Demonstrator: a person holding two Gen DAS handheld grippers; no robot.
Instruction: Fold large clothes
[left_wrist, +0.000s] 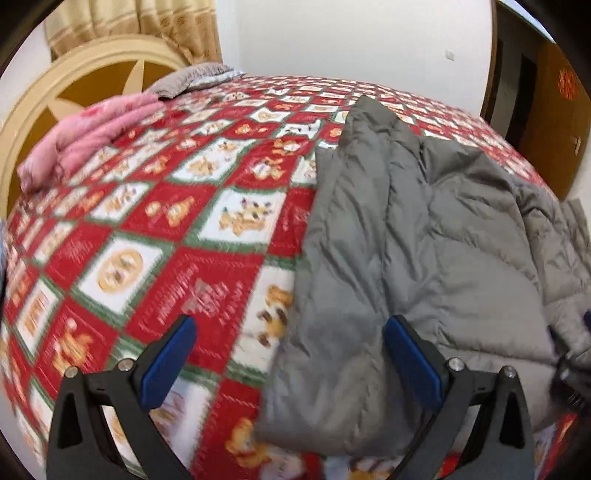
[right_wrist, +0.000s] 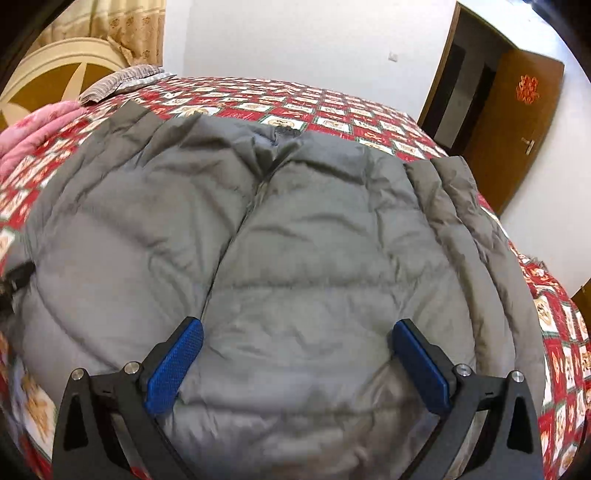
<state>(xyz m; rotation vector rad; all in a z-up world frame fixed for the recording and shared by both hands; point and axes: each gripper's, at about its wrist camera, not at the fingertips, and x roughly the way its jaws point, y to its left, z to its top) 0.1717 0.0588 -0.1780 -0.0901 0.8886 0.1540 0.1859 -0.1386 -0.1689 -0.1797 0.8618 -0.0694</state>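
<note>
Both claws, left claw (left_wrist: 290, 325) and right claw (right_wrist: 297, 328), are hanging spread over the grey puffer jacket (right_wrist: 295, 240) lying on the bed (left_wrist: 166, 221); the quilt's red lettering is too blurred to read.

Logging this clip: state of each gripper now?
Left gripper: open, empty, over the gray jacket's edge.
Right gripper: open, empty, above the jacket.

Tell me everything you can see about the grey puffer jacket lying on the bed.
The grey puffer jacket looks like quilted, matte, wrinkled padded fabric. It lies spread flat, front up, on the red patchwork bedspread, zip seam running down its middle and dark collar at the far end. One sleeve lies folded along each side. Both grippers hang open over it: the left gripper at its edge, the right gripper above its lower body. Whether either touches it is unclear.
</note>
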